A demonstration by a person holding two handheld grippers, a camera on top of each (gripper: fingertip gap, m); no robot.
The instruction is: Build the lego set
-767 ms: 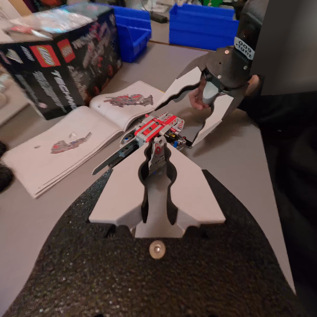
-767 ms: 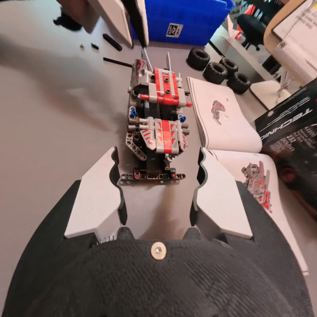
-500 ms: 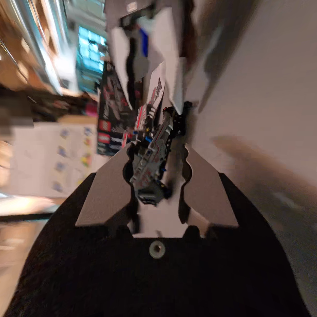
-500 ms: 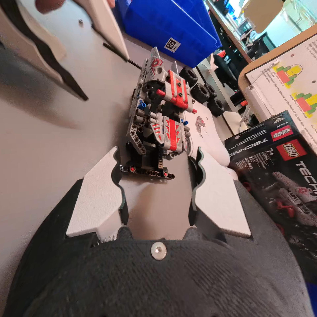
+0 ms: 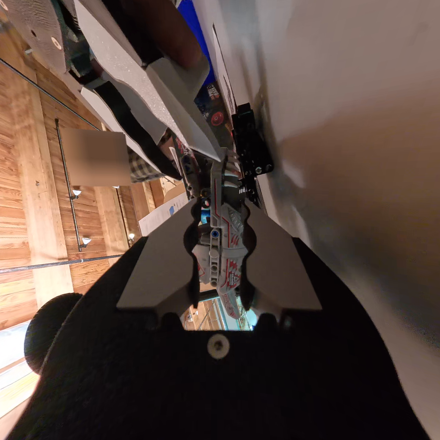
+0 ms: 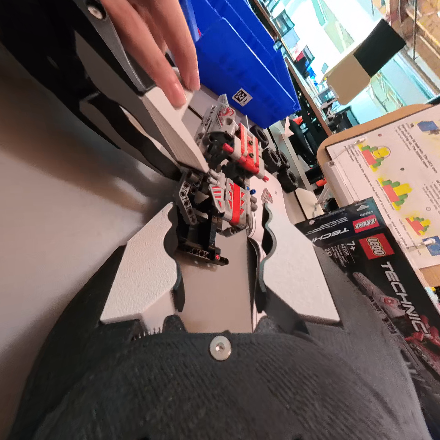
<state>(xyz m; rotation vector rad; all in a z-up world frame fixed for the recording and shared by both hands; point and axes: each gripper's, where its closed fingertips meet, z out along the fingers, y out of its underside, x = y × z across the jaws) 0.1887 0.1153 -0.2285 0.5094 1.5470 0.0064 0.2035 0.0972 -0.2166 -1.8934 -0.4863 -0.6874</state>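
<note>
The grey, red and black lego model point(image 6: 233, 202) lies on the grey table point(image 6: 59, 214), with its black front beam toward the right wrist camera. My right gripper point(image 6: 217, 206) is open, and its two fingers flank the model's front end without closing on it. My left gripper point(image 5: 219, 203) is rolled on its side and shut on the lego model point(image 5: 223, 250), whose grey and red side panels fill the gap between the fingers. The left gripper also shows in the right wrist view point(image 6: 190, 173), with a hand point(image 6: 162, 47) on it. The right gripper shows far off in the left wrist view point(image 5: 197, 167).
Blue bins point(image 6: 238, 59) stand behind the model. Several black tyres point(image 6: 276, 162) lie beside the open instruction booklet point(image 6: 269, 197). The black lego box point(image 6: 371, 250) stands close on the right, under a board with brick pictures point(image 6: 392, 166).
My left gripper let go of the model's rear grey panel, rolled onto its side and closed around the model's body. My right gripper moved in until its fingers flank the model's front.
</note>
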